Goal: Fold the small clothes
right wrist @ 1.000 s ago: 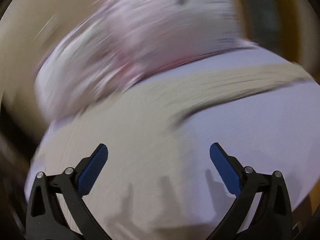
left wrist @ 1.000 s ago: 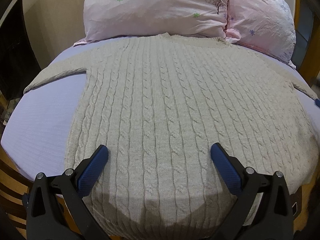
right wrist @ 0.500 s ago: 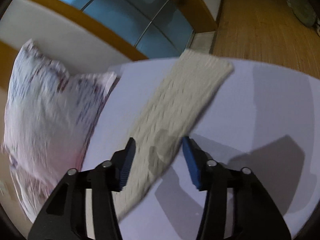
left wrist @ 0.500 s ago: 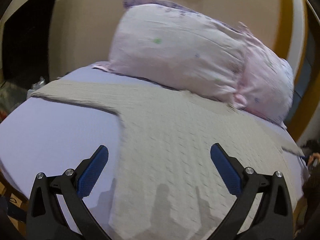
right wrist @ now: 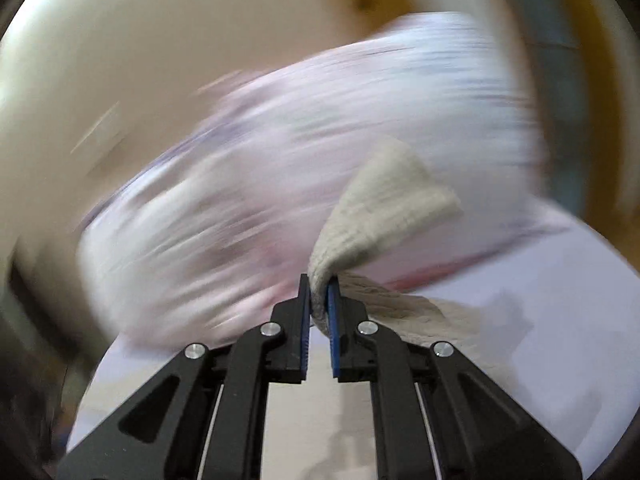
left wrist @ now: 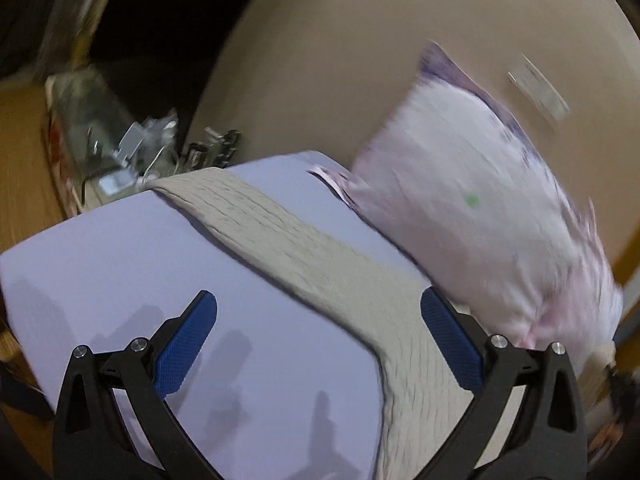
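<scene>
A beige cable-knit sweater lies spread on a lilac bed sheet (left wrist: 120,264). In the left wrist view its left sleeve (left wrist: 280,244) runs from the far bed edge down toward the body at the lower right. My left gripper (left wrist: 318,316) is open above the sheet, the sleeve passing between its blue pads. In the right wrist view my right gripper (right wrist: 319,292) is shut on the right sleeve's cuff end (right wrist: 384,204), which stands up lifted off the sheet (right wrist: 560,300). The view is blurred.
Pink-white pillows (left wrist: 472,216) lie at the head of the bed against a beige wall and fill the blurred right wrist view (right wrist: 320,152). Clutter of small objects (left wrist: 120,148) and a wooden floor sit beyond the bed's far left edge.
My right gripper closed on the right sleeve end and lifted it, swinging toward the pillows. My left gripper, still open, moved left from the sweater's hem to over the left sleeve.
</scene>
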Tool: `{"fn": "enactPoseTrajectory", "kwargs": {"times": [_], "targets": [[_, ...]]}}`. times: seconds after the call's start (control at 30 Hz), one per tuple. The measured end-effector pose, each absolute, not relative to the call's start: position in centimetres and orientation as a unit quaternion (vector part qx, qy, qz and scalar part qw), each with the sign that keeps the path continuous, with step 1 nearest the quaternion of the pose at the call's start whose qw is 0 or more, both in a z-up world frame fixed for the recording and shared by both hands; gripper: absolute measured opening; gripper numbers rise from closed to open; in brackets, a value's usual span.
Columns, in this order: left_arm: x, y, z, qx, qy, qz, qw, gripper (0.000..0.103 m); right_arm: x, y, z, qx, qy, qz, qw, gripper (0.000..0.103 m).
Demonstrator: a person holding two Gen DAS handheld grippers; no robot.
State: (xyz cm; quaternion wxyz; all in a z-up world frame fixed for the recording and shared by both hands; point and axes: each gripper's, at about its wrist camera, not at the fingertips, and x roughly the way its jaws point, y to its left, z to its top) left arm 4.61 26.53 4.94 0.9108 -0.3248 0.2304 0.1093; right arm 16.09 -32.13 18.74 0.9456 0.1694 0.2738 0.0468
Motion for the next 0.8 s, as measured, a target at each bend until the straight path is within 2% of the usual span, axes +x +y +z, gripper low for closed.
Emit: {"fn": "enactPoseTrajectory", "kwargs": {"times": [0.03,0.1,0.17,0.2,0.23,0.27,0.33,0.47,0.63,0.7,0.73,0.77,0.8], "targets": [[5.2,27.4,4.8,-0.340,0.225,0.111,0.906,0.102,16.7,-28.1,18.3,0.149,0.287,0.091,0.942,0.009],[6.3,28.5,4.2,-0.357,0.226,0.120,0.898,0.102,17.9,-20.4,16.1,0.103,0.337,0.176,0.919,0.017],[7.5,29.5,3.6,-0.368,0.233,0.126,0.891,0.099,18.6,-13.0,12.1,0.059,0.420,0.257,0.868,0.037],[8.3,30.1,3.0,-0.378,0.243,0.124,0.885,0.096,18.6,-11.5,11.1,0.055,0.440,0.272,0.854,0.040],[9.1,30.8,2.3,-0.394,0.255,0.120,0.875,0.091,17.9,-10.7,10.5,0.057,0.448,0.281,0.846,0.047],[9.3,31.2,1.9,-0.403,0.259,0.119,0.870,0.087,17.6,-10.8,10.3,0.068,0.449,0.286,0.844,0.059],[10.0,32.5,0.7,-0.438,0.272,0.121,0.849,0.084,17.8,-12.4,10.5,0.086,0.441,0.275,0.850,0.071],[10.5,34.6,-0.4,-0.471,0.268,0.140,0.829,0.078,16.8,-18.4,11.3,0.125,0.422,0.224,0.869,0.079],[11.3,37.2,-0.4,-0.498,0.253,0.172,0.812,0.077,16.1,-23.5,11.0,0.148,0.419,0.188,0.876,0.081],[12.0,38.1,-0.4,-0.502,0.252,0.183,0.807,0.070,15.6,-25.0,11.2,0.160,0.414,0.178,0.878,0.082],[12.4,38.4,-0.4,-0.500,0.257,0.193,0.804,0.056,15.7,-25.5,10.9,0.166,0.412,0.173,0.879,0.082],[12.8,38.7,-0.5,-0.497,0.265,0.201,0.801,0.037,15.7,-26.2,10.8,0.175,0.409,0.168,0.880,0.082],[13.4,39.0,-0.6,-0.492,0.279,0.210,0.797,0.026,15.6,-26.8,10.8,0.180,0.408,0.165,0.880,0.082]]}}
